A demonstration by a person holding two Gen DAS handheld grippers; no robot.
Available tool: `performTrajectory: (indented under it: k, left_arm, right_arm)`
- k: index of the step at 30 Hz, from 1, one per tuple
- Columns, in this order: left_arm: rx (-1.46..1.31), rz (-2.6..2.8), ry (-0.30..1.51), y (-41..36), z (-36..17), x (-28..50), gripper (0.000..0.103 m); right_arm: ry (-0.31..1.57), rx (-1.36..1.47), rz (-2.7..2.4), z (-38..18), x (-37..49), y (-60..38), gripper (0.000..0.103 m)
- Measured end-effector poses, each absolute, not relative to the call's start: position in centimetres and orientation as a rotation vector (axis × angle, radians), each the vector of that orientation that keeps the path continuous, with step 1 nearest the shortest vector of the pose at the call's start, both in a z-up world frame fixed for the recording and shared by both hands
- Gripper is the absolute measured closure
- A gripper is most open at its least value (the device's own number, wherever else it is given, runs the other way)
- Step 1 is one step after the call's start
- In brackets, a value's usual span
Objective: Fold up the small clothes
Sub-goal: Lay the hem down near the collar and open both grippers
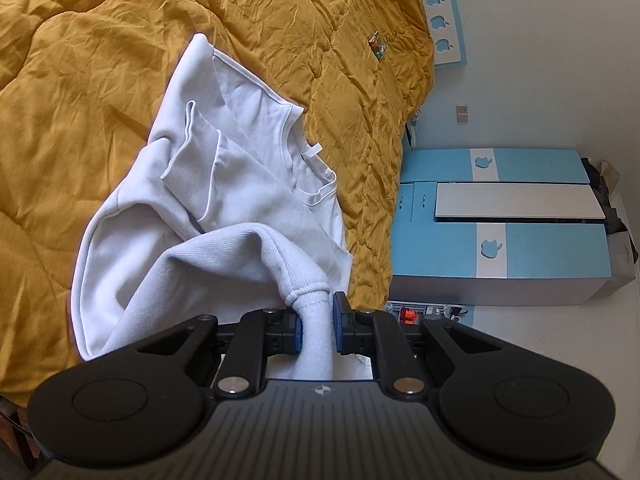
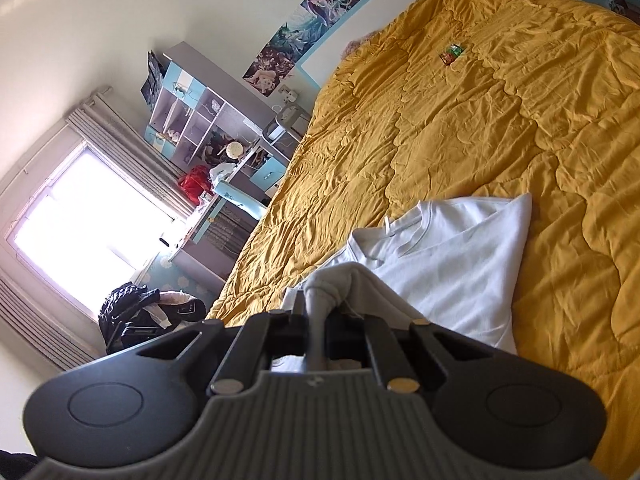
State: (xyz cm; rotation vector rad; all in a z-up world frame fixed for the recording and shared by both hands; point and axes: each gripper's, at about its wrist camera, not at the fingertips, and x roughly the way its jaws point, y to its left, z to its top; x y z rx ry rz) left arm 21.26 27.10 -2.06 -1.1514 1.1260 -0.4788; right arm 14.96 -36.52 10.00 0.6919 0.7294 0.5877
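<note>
Sweatshirt (image 1: 256, 168) on quilt (image 1: 80, 60) | left claw (image 1: 316, 320) clamps hem | right claw (image 2: 316, 320) apparently pinches hem, shadowed

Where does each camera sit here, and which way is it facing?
Left wrist: on the left gripper, looking over the white sweatshirt and yellow quilt toward a blue wardrobe; its fingers clamp ribbed fabric.
Right wrist: on the right gripper, facing the window and desk shelves; its fingers pinch fabric too.
Shared: sweatshirt, quilt, small colourful item.
</note>
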Motion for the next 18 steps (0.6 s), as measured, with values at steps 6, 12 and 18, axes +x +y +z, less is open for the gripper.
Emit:
performTrajectory:
  k: [6,12,18]
  left_arm:
    - [-1.15,-0.465,1.155,26.1,-3.1,26.2,0.088]
    - [-1.204,-0.439,1.155,26.9,-5.4,31.3,0.087]
    - [-1.316,-0.41,1.197,27.3,-9.9,36.3,0.085]
  right_arm:
    - [0.734,0.734,0.541,7.3,20.7,-35.9,0.1]
    - [0.749,0.9,0.453,3.8,26.5,-36.2,0.1]
    - [0.818,1.024,0.366,-1.2,32.5,-36.7,0.097]
